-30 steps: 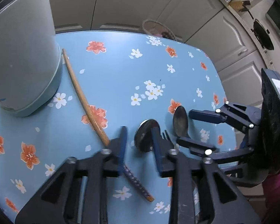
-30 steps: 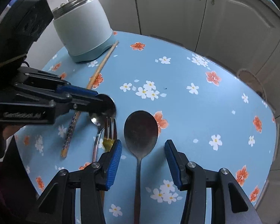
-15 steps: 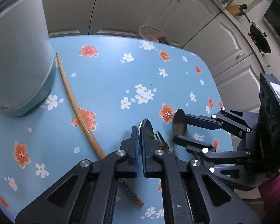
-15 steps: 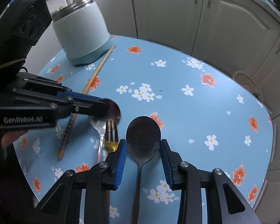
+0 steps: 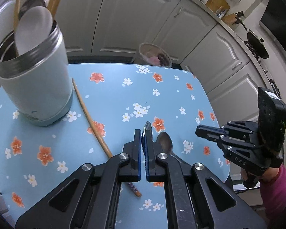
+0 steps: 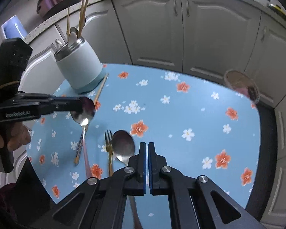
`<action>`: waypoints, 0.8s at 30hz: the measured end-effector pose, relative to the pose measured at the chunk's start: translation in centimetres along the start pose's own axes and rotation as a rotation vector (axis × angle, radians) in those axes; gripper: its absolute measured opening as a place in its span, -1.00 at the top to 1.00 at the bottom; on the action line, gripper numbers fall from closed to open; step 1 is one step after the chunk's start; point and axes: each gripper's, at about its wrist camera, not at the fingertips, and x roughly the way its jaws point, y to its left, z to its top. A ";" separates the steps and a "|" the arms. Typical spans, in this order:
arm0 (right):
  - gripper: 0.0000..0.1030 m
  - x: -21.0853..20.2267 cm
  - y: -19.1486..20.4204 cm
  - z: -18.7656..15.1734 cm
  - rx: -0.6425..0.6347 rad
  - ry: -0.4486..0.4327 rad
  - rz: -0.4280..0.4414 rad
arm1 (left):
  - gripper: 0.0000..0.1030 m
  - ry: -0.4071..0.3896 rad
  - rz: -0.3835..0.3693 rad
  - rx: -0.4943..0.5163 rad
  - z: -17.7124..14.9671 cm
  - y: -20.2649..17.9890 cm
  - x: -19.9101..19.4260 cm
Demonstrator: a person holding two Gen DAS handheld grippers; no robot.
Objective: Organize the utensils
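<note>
At the far left stands the utensil holder (image 5: 34, 87), upright near the back-left edge of the surface (image 5: 108, 95), its mouth already crowded with a pale ladle and wooden sticks. A loose chopstick (image 5: 91, 122) runs from its base diagonally toward me.

Next comes my left tool (image 5: 143, 139), clamped edge-on across the bowl of the shiny spoon (image 6: 84, 112); the handle trails down and toward me, over the chopstick. The holder lies up and to the left of this tool, so the left hand is the nearer one, and I judge the spoon must be swung handle-down to enter that crowded mouth.

Further right, the gold fork (image 6: 108, 145) and the dark spoon (image 6: 123, 143) lie side by side, long axes pointing toward me. My right tool (image 6: 147, 152) is pressed together just right of the dark spoon's bowl, with nothing visible between its pads.

Beyond it the surface is bare to its right edge.
</note>
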 end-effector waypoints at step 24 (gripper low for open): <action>0.28 6.8 4.7 0.4 -0.105 0.087 -0.057 | 0.97 0.002 0.000 -0.051 -2.3 2.3 -1.8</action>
